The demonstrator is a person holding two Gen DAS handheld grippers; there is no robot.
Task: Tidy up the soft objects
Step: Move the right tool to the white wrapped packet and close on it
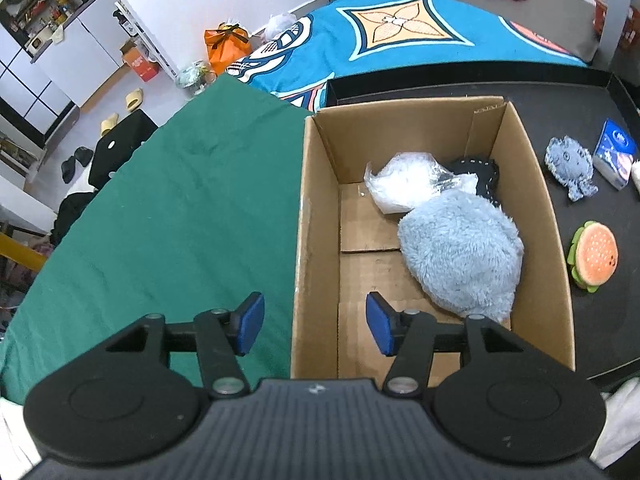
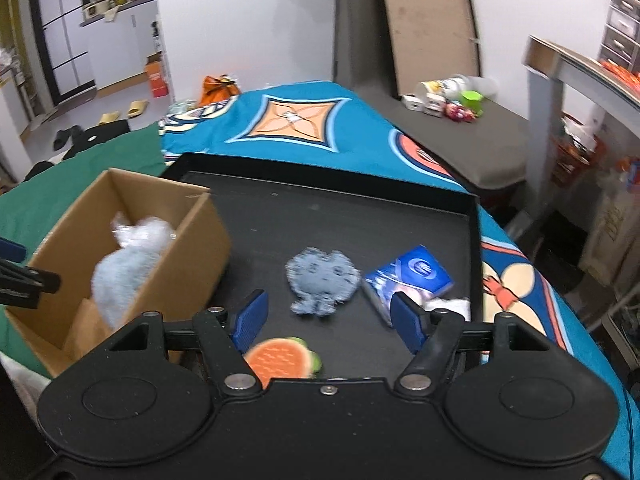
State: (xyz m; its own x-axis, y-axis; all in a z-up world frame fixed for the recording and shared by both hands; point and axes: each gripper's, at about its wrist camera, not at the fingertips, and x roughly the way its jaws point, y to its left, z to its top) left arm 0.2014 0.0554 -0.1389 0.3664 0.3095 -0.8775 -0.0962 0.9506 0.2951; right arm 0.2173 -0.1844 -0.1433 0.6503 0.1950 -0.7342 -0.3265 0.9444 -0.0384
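A cardboard box (image 1: 316, 208) holds a fluffy light-blue plush (image 1: 460, 252), a clear plastic bag of white stuffing (image 1: 404, 180) and a dark item (image 1: 480, 168). My left gripper (image 1: 316, 324) is open and empty above the box's near left wall. On the black tray (image 2: 360, 216) lie a grey-blue flat plush (image 2: 322, 280), a burger plush (image 2: 280, 358), a blue packet (image 2: 412, 276) and a white soft item (image 2: 448, 304). My right gripper (image 2: 328, 316) is open and empty above the tray, over the burger and grey-blue plush. The box (image 2: 192, 248) stands to its left.
A green cloth (image 1: 180, 208) covers the surface left of the box. A blue patterned blanket (image 2: 304, 128) lies behind the tray. Small jars and toys (image 2: 452, 100) sit on a grey ledge at the back right. A shelf unit (image 2: 580, 80) stands at the right.
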